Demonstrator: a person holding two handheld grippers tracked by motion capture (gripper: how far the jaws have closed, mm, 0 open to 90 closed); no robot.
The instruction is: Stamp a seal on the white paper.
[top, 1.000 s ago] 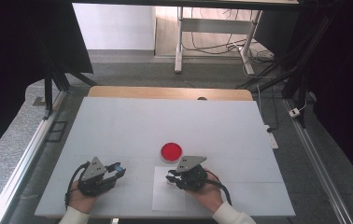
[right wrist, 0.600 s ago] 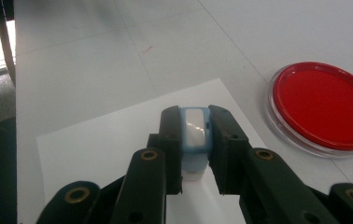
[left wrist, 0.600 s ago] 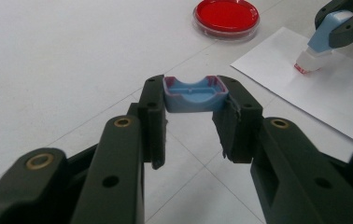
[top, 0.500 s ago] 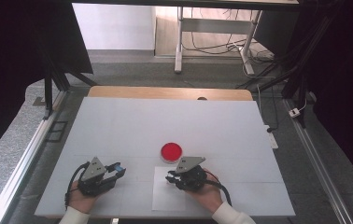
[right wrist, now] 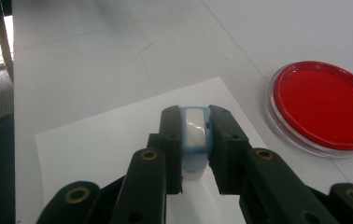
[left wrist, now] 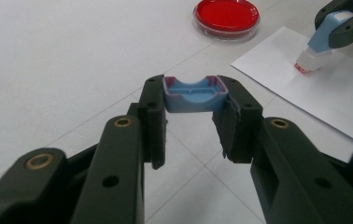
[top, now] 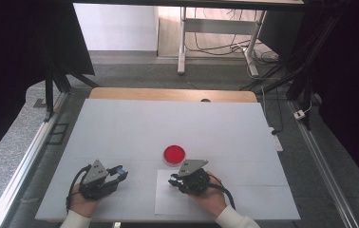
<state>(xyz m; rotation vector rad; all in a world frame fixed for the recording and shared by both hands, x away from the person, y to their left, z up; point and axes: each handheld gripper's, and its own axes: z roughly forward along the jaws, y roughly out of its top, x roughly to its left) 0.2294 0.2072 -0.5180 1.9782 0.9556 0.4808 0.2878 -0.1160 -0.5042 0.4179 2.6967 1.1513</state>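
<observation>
The cap (left wrist: 194,94) was held tight in the left gripper (left wrist: 191,116). The stamp (right wrist: 195,133) was squeezed by the right gripper (right wrist: 194,154) and was about to be pressed on the paper (top: 165,202).

The white table (top: 177,128) is bright under soft, even light. The room's sides are very dark. The high view looks a bit fuzzy. Close up, the black jaws look blurry, and the red dish (right wrist: 326,105) shines a little.
</observation>
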